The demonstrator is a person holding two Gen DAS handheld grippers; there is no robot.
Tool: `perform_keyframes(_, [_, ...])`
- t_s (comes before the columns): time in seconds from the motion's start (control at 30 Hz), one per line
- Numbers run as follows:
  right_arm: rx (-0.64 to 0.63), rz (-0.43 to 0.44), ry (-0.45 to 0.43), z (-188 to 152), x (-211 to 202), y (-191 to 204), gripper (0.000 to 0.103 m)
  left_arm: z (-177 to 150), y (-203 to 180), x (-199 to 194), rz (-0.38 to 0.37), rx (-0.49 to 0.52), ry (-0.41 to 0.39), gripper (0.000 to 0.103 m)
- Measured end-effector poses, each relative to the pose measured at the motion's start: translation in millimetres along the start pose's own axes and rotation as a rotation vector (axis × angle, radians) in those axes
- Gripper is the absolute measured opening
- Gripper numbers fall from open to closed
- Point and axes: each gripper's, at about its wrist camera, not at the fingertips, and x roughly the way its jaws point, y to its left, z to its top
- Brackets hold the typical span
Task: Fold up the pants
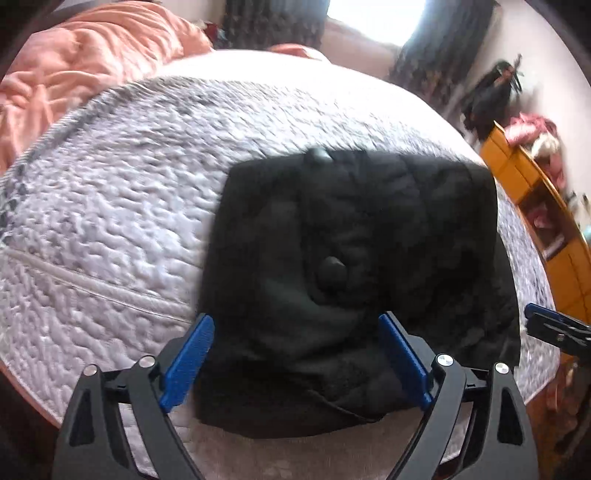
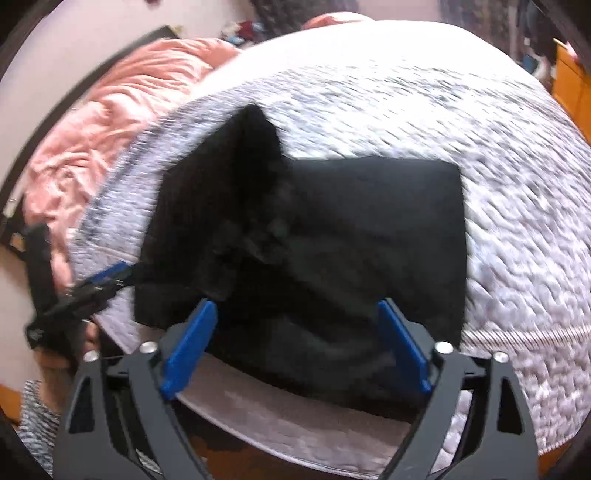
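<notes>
Black pants (image 1: 354, 266) lie folded into a compact bundle on the white quilted bedspread (image 1: 110, 221), near the bed's front edge. My left gripper (image 1: 297, 325) is open, its blue fingers (image 1: 188, 362) straddling the bundle's near edge without pinching it. My right gripper (image 2: 297, 310) is also open, its blue fingers (image 2: 402, 343) spread over the near edge of the pants (image 2: 332, 240). One corner of cloth sticks up at the back left in the right wrist view. The right gripper also shows at the right edge of the left wrist view (image 1: 554, 325), and the left gripper at the left of the right wrist view (image 2: 110, 277).
A crumpled pink duvet (image 1: 74, 66) lies at the bed's far left. An orange wooden shelf unit (image 1: 535, 206) with clutter stands to the right of the bed. A bright window (image 1: 376, 14) and dark curtains are behind. The bed's front edge (image 2: 295, 424) is just below the grippers.
</notes>
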Motion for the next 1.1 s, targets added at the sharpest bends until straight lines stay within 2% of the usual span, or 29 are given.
perform_keyframes(0.07, [-0.013, 0.020, 0.015, 11, 7, 12, 0.090, 1, 11, -4, 0.024, -0.039, -0.001, 0.092])
perform_keyframes(0.23, [-0.030, 0.000, 0.085, 29, 46, 31, 0.090, -1, 32, 5, 0.084, -0.077, 0.033, 0.092])
perform_keyframes(0.3, [-0.008, 0.007, 0.116, 32, 61, 31, 0.090, -4, 40, 8, 0.081, -0.095, 0.050, 0.092])
perform_keyframes(0.37, [-0.003, 0.006, 0.146, 31, 77, 33, 0.072, -5, 46, 10, 0.073, -0.118, 0.059, 0.092])
perform_keyframes(0.4, [-0.002, 0.016, 0.150, 29, 80, 35, 0.056, -5, 48, 11, 0.071, -0.125, 0.062, 0.092])
perform_keyframes(0.43, [0.001, 0.028, 0.145, 27, 81, 37, 0.046, -5, 50, 10, 0.073, -0.134, 0.064, 0.093])
perform_keyframes(0.53, [-0.034, 0.050, 0.112, 27, 69, 44, 0.027, -5, 52, 10, 0.076, -0.147, 0.065, 0.093])
perform_keyframes(0.57, [-0.030, 0.083, 0.097, 28, 60, 44, 0.025, -5, 51, 9, 0.079, -0.150, 0.064, 0.093])
perform_keyframes(0.6, [-0.021, 0.131, 0.072, 29, 47, 44, 0.023, -5, 51, 8, 0.081, -0.154, 0.063, 0.093])
perform_keyframes(0.67, [-0.011, 0.161, 0.033, 30, 26, 42, 0.022, -3, 49, 3, 0.073, -0.161, 0.051, 0.093])
perform_keyframes(0.77, [-0.018, 0.152, -0.033, 28, -9, 39, 0.022, 1, 43, -7, 0.061, -0.156, 0.020, 0.093])
perform_keyframes(0.93, [0.019, 0.130, -0.104, 12, -55, 9, 0.022, 8, 21, -17, 0.035, -0.115, 0.001, 0.093])
perform_keyframes(1.1, [0.114, 0.074, -0.097, -3, -60, -35, 0.022, 6, -11, -14, 0.031, -0.042, 0.005, 0.093])
